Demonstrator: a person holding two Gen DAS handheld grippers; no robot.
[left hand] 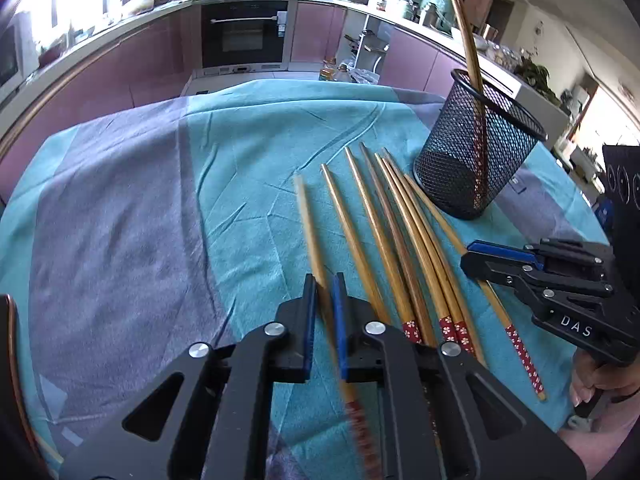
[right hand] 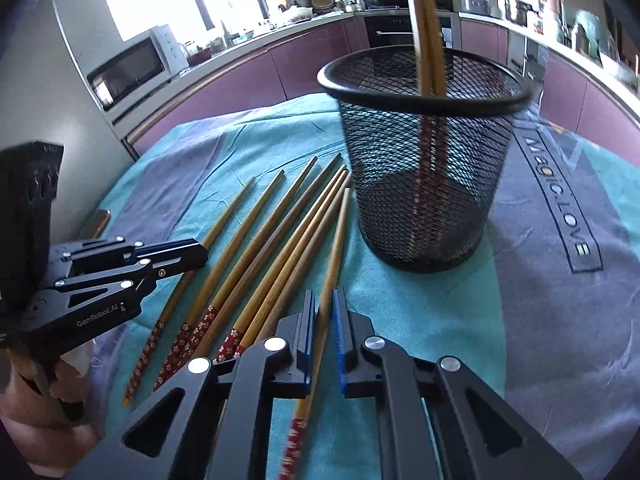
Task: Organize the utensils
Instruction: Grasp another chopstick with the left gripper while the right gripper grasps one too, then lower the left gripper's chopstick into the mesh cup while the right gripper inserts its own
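Note:
Several wooden chopsticks with red flowered ends (left hand: 384,240) (right hand: 256,248) lie side by side on the teal cloth. A black mesh cup (left hand: 478,148) (right hand: 424,152) stands to their right and holds two chopsticks (right hand: 428,28) upright. My left gripper (left hand: 324,292) is shut on the leftmost chopstick (left hand: 310,224), which looks blurred. It shows from the side in the right wrist view (right hand: 192,254). My right gripper (right hand: 325,308) is shut on the rightmost chopstick (right hand: 338,240), just in front of the cup. It shows from the side in the left wrist view (left hand: 476,256).
The table is covered by a teal and grey cloth (left hand: 140,200) with printed lettering (right hand: 560,200). Purple kitchen cabinets, an oven (left hand: 244,32) and a microwave (right hand: 132,66) stand behind the table. A phone-like object (right hand: 98,222) lies near the left table edge.

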